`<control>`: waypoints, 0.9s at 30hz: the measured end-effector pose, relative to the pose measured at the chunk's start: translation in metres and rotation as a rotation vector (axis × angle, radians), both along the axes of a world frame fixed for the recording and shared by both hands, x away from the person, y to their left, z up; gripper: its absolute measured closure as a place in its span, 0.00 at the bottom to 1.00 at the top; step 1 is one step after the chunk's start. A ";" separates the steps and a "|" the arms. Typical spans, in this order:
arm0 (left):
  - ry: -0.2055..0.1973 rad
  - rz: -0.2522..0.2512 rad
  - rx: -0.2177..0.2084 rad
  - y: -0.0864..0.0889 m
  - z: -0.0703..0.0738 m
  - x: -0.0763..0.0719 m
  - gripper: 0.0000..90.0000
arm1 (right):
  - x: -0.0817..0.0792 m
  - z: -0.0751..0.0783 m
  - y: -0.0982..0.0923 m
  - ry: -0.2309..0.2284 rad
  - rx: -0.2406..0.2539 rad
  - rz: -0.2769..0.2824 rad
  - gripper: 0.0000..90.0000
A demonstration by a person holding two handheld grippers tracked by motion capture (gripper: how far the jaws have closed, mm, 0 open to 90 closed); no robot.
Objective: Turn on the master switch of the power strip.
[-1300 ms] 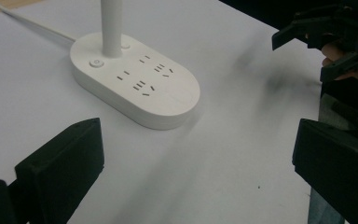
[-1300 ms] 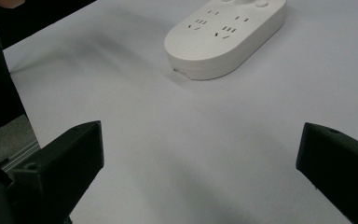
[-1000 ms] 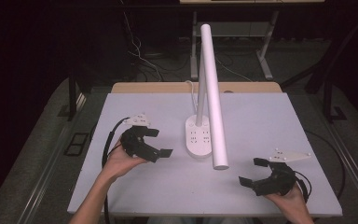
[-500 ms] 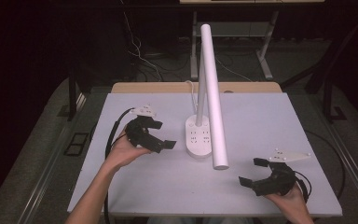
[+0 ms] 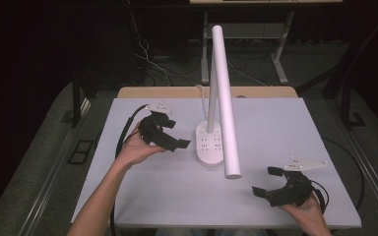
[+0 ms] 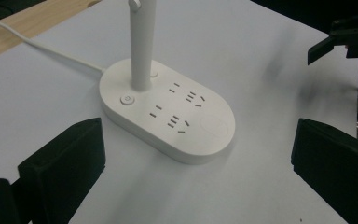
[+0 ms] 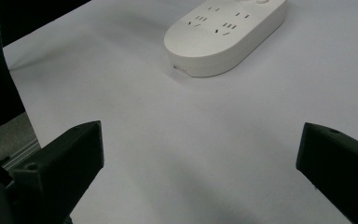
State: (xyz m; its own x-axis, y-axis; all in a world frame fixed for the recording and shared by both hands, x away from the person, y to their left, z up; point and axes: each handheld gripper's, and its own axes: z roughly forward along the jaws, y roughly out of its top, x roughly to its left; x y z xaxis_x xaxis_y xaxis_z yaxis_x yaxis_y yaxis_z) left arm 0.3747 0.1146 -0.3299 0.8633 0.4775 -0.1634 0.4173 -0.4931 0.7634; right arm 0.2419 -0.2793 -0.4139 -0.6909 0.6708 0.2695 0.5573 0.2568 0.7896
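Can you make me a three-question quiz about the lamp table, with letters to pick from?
1. Where is the white oval lamp base with sockets?
A. near the middle of the pale grey table
B. on the floor
C. held in a gripper

2. What colour is the long tube-shaped lamp head?
A. red
B. white
C. green

3. How does the black left gripper stand?
A. shut on the lamp
B. open, holding nothing
C. shut on a cable

Answers: 1 A, the base sits on the tabletop between the two hands. 2 B, the tube is white like its base. 3 B, the left gripper view shows its jaws wide apart with the base lying beyond them, untouched.
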 end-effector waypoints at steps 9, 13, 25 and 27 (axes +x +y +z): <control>0.002 0.000 0.007 -0.008 0.001 0.016 0.03 | 0.000 0.000 -0.001 0.002 0.000 -0.002 0.00; 0.003 -0.001 0.008 -0.011 0.000 0.023 0.03 | 0.000 0.000 -0.001 0.003 0.000 -0.002 0.00; 0.005 0.020 0.005 -0.021 -0.002 0.043 0.05 | 0.000 0.000 -0.002 0.002 0.000 -0.004 0.00; 0.000 0.027 -0.005 -0.022 -0.003 0.046 0.06 | 0.001 0.000 -0.002 0.001 -0.001 -0.003 0.00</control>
